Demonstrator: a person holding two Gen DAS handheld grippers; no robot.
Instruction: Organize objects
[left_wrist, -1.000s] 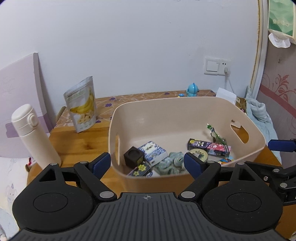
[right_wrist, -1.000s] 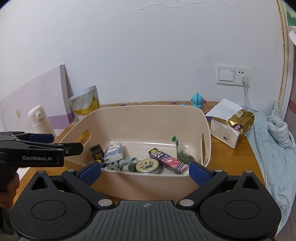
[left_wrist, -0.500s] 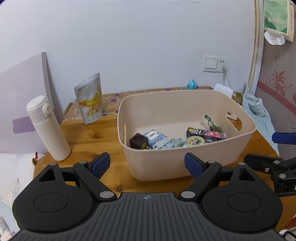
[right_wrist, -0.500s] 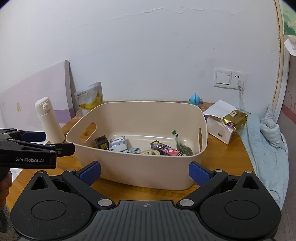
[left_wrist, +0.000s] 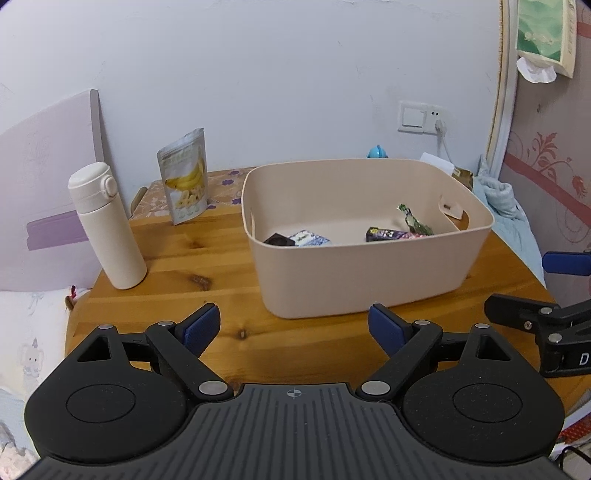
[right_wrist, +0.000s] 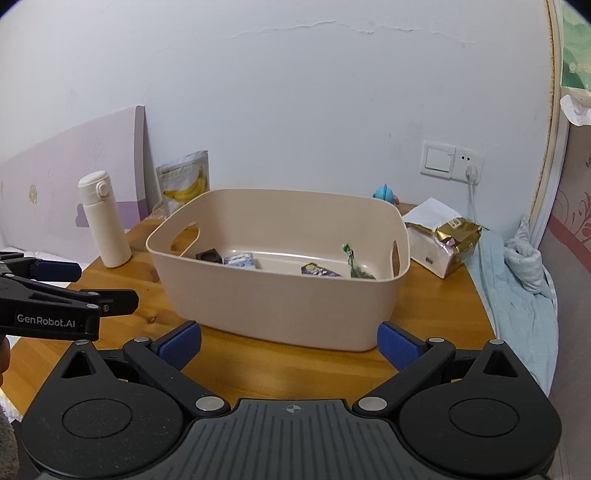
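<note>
Your left gripper stood wide, nothing between its blue pads, held back from the near wall of the beige bin. Your right gripper was equally wide and empty, also short of the bin, not touching it.

The bin sat on the wooden table, toward its right half. Inside, against the floor: a small black cube at the left, a blue-and-white box just beside it, a dark purple packet further right, and a green wrapped piece leaning up near the right wall.

Outside the bin: a white flask upright at the table's left edge, well apart from the bin; a banana-chip pouch standing behind it by the wall; a small blue figure at the back; a gold-and-white package on the right, near the bin but apart.
</note>
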